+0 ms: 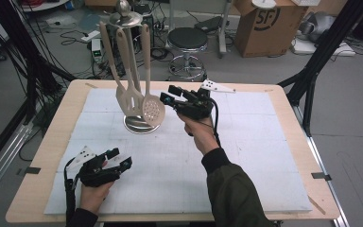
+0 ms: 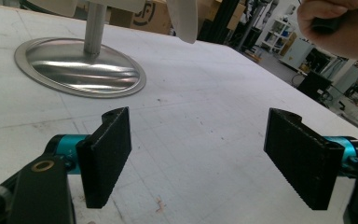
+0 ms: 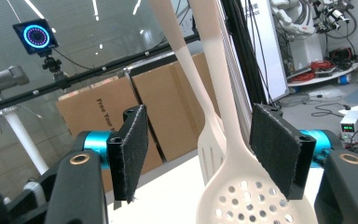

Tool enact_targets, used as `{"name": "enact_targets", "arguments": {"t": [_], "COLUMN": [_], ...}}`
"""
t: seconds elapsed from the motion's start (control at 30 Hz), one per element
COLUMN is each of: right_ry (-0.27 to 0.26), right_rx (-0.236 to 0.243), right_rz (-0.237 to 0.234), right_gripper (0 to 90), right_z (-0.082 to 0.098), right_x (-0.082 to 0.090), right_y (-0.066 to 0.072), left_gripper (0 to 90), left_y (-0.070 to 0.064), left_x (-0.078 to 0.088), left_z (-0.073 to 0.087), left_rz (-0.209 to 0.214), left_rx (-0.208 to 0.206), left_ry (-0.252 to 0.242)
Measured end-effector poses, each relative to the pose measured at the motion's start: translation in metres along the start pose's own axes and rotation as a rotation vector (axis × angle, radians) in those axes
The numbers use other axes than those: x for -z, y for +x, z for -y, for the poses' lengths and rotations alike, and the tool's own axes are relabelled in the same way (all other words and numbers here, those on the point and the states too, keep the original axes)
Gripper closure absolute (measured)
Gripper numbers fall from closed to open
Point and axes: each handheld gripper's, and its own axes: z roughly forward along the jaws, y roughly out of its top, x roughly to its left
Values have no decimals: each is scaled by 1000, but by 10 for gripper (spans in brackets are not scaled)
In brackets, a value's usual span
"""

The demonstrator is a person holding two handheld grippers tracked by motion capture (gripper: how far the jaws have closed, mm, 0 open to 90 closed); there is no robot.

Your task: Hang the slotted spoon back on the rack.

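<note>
A steel utensil stand (image 1: 139, 124) stands at the back middle of the white mat, with three beige utensils hanging from its top. The round perforated skimmer (image 1: 153, 109) hangs nearest my right gripper (image 1: 170, 94), which is held up just right of it with its jaws open. In the right gripper view the skimmer (image 3: 256, 200) rises between the pads of my right gripper (image 3: 203, 144), close to the right pad, and a slotted spatula (image 3: 210, 149) hangs behind. My left gripper (image 1: 121, 157) rests open at the mat's front left with nothing between its pads (image 2: 107, 154).
The stand's shiny base (image 2: 81, 65) lies ahead and left of the left gripper. A stool (image 1: 187, 40), a cardboard box (image 1: 269, 23) and cables lie on the floor behind the table. Black frame poles (image 1: 312, 71) flank the table.
</note>
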Motion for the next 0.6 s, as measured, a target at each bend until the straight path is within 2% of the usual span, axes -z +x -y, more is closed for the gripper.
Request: {"name": "enact_targets", "arguments": {"t": [0.2,0.6], "right_ry": [2,0], "right_rx": [16,-1], "right_rz": [0,22], "right_gripper": [384,379], "right_z": [1,8], "right_x": [9,26], "right_y": [3,-3], "left_gripper": [236,237], "left_y": [0,-1], "left_x": [-3,-7], "left_z": [-1,-1], "left_rz": [3,7], "left_rx": [-6,-5], "left_ry": [4,4]}}
